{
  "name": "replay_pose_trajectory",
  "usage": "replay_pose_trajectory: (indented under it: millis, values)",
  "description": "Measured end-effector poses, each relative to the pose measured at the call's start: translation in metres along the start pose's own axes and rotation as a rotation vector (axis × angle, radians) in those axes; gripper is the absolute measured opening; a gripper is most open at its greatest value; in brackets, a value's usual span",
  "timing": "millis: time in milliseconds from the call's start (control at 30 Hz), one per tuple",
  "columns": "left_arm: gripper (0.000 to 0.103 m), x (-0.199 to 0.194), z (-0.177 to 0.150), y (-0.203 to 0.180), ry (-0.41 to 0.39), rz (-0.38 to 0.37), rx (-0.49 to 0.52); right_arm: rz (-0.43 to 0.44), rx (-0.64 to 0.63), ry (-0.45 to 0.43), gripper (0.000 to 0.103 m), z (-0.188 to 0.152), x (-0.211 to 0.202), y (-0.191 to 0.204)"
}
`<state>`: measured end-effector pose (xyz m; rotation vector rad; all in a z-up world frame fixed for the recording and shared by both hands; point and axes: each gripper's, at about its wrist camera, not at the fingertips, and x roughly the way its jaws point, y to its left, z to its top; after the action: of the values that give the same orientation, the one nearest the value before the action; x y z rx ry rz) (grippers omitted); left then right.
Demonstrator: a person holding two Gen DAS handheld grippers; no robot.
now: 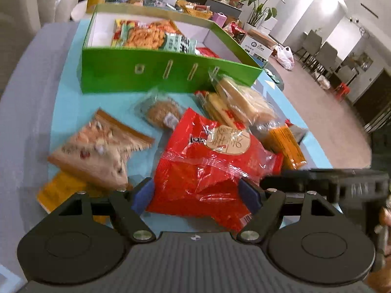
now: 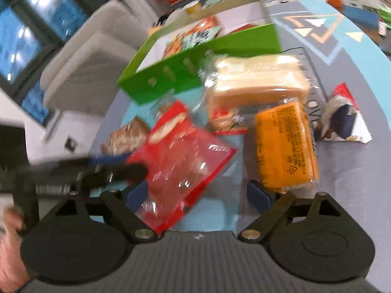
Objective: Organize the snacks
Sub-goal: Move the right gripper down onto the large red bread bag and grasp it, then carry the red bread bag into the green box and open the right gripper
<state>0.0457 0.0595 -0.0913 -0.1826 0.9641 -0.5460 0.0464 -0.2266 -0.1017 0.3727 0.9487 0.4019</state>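
On the blue tabletop (image 1: 61, 112), snacks lay scattered in front of a green box.

Green box (image 1: 156, 75): stood open at the far side of the pile, with several packets already inside, an orange-printed one (image 1: 144, 36) among them.

Red packet (image 1: 207, 161): lay nearest both cameras, crinkled and glossy, with a round pale label on top; in the right wrist view it (image 2: 180, 161) sat tilted, one corner toward the gripper body.

Left gripper (image 1: 196, 195): jaws wide apart, the blue pads (image 1: 144, 193) flanking the near end of the red packet; whether either pad touched the wrapper could not be told.

Right gripper (image 2: 199, 196): jaws spread wide, the red packet's corner lying between them nearer the left pad, the right pad close to an orange packet (image 2: 286, 144); nothing was clamped.

Bread loaf in clear wrap (image 2: 256, 83): rested against the green box's front wall.

Triangular sandwich pack (image 1: 97, 149): lay left of the red packet.

Round brown cake in clear wrap (image 1: 162, 113): lay between the sandwich pack and the box.
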Motion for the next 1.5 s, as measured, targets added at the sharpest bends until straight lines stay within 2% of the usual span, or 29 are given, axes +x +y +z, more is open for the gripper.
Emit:
replay_pose_trajectory:
  millis: [167, 500, 600, 700, 800, 933, 1100, 1267, 1500]
  values:
    - [0.073, -0.01, -0.017, -0.011, 0.025, -0.013, 0.019, -0.012, 0.0, -0.008, 0.093, 0.003, -0.001, 0.0]
    - [0.074, -0.031, -0.024, -0.027, -0.013, 0.085, 0.148, -0.026, 0.002, 0.01, 0.094, -0.005, -0.008, 0.008]
    - [0.081, -0.022, -0.023, -0.018, -0.005, 0.063, 0.124, -0.017, 0.014, 0.02, 0.095, -0.009, -0.012, 0.007]
    - [0.083, -0.013, -0.022, -0.007, 0.018, -0.013, 0.044, 0.014, 0.017, 0.043, 0.095, -0.009, -0.004, 0.012]
    - [0.084, -0.007, -0.026, -0.004, 0.059, -0.082, -0.016, -0.002, 0.0, 0.042, 0.095, -0.007, 0.007, 0.019]
    - [0.084, -0.008, -0.033, -0.017, 0.072, -0.1, 0.059, 0.002, -0.07, 0.041, 0.09, 0.0, 0.018, 0.034]
    - [0.084, -0.011, -0.037, -0.026, 0.071, -0.07, 0.072, -0.015, -0.137, 0.067, 0.089, -0.001, 0.022, 0.041]
    - [0.084, -0.022, -0.042, -0.029, 0.084, -0.028, 0.093, 0.023, -0.126, 0.097, 0.093, -0.004, 0.01, 0.027]
    - [0.084, -0.019, -0.057, -0.037, 0.146, -0.061, 0.143, 0.07, -0.128, 0.151, 0.096, -0.011, 0.012, 0.029]
